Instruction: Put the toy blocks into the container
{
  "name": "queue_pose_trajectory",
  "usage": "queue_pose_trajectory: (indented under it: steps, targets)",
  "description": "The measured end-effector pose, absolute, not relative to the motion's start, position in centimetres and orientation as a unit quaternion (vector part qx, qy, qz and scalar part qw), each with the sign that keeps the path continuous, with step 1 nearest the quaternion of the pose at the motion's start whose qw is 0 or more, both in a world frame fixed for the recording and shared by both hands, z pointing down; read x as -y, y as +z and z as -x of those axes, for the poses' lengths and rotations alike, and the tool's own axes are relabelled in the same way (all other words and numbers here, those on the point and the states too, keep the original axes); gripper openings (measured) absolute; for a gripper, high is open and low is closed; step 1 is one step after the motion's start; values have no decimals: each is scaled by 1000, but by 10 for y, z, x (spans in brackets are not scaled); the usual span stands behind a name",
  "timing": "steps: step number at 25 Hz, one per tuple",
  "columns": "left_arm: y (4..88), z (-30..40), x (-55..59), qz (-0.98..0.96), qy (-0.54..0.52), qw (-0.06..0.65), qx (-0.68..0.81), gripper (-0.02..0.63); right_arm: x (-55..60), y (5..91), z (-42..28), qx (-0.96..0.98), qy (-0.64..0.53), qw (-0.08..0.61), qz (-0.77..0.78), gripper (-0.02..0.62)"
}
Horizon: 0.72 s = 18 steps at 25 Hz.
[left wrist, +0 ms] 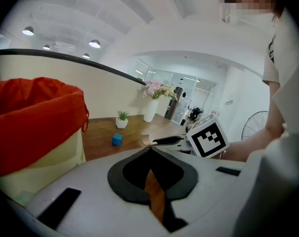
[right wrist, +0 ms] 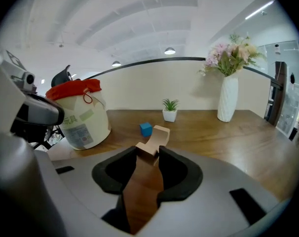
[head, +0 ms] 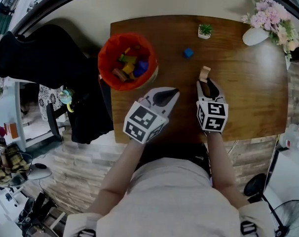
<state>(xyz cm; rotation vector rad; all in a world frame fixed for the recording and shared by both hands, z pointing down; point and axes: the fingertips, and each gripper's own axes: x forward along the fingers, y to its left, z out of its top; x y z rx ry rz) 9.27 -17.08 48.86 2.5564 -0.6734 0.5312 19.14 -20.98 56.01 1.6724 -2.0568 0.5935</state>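
Container [head: 108,58], red liner, at the surface's [head: 248,88] left end, several toy blocks [head: 130,66] inside. Left tool [head: 175,91] just right of container, jaws together, empty. 1 blue block [head: 188,53] loose, right of container. Right tool [head: 205,83] farther right of container, clamped on tan arch block [head: 204,73].

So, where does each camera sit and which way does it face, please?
Head view: on the person's head, facing down at the table; forearms, left gripper, right gripper show.
Left gripper view: on that gripper, facing the vase; its shut jaws, the person's arm show.
Right gripper view: on that gripper, facing the potted plant; jaws hold a wooden block.
Shared: the blue block, in all three.
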Motion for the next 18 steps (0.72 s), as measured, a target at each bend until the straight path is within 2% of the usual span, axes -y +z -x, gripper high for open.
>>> queue_pose_trajectory:
  steps: [6, 18]
  targets:
    - [467, -79, 182, -929, 168, 200, 262, 15, 217, 532, -166, 777, 181, 207, -566, 155]
    - [441, -52, 178, -923, 135, 187, 308, 15, 228, 449, -115, 841, 129, 150, -503, 156]
